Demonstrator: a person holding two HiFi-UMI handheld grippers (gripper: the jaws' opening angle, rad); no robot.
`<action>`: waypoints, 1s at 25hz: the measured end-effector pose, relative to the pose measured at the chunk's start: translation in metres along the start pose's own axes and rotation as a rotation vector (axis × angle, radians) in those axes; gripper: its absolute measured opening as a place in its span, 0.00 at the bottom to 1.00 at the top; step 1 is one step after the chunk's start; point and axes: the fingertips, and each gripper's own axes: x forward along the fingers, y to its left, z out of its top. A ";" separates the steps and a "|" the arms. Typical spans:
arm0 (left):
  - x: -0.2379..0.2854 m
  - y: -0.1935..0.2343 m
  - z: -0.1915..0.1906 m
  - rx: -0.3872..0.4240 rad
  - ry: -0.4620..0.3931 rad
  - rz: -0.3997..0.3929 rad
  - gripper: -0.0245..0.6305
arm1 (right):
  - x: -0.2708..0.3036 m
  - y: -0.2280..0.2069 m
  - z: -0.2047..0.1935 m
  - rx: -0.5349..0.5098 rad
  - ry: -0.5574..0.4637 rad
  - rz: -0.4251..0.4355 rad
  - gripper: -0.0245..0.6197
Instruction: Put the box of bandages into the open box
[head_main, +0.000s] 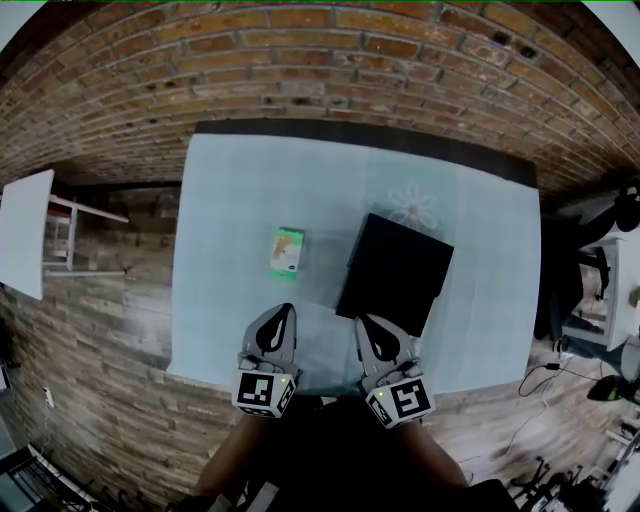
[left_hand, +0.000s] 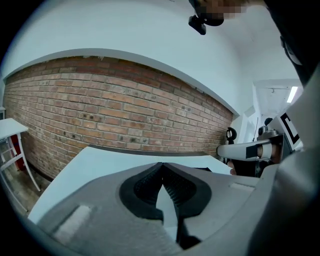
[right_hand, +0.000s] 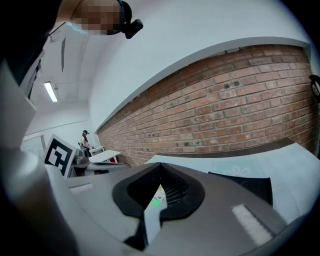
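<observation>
One container is seen: a black box (head_main: 395, 272) set open on a pale blue table (head_main: 230, 200), right of the middle and turned slightly askew. Its inside is uniformly dark, so it can hardly be told from the head view whether anything lies in it.

A brick wall (head_main: 300, 70) is seen behind the far edge of the table, and a white side table (head_main: 25, 245) stands apart at the left on the wooden floor (head_main: 110, 400).

A flower pattern (head_main: 413, 205) is printed on the tabletop just beyond the black box's far corner.

The left gripper (head_main: 288, 308) and the right gripper (head_main: 362, 320) are held side by side over the near edge of the table. Each has its jaws pressed together at the tips with nothing pinched.

The box of bandages (head_main: 287, 252), green and white, lies flat on the table left of the black box. A strip of bare tabletop separates them. It lies just ahead of the left gripper and is touched by neither.
</observation>
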 end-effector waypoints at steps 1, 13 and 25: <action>0.004 0.004 -0.003 0.000 0.012 -0.001 0.04 | 0.004 0.000 -0.003 0.004 0.010 0.001 0.04; 0.035 0.032 -0.048 -0.031 0.122 0.003 0.04 | 0.038 0.001 -0.037 0.030 0.110 0.022 0.04; 0.068 0.057 -0.103 -0.043 0.251 0.030 0.16 | 0.061 0.002 -0.068 0.073 0.197 0.048 0.04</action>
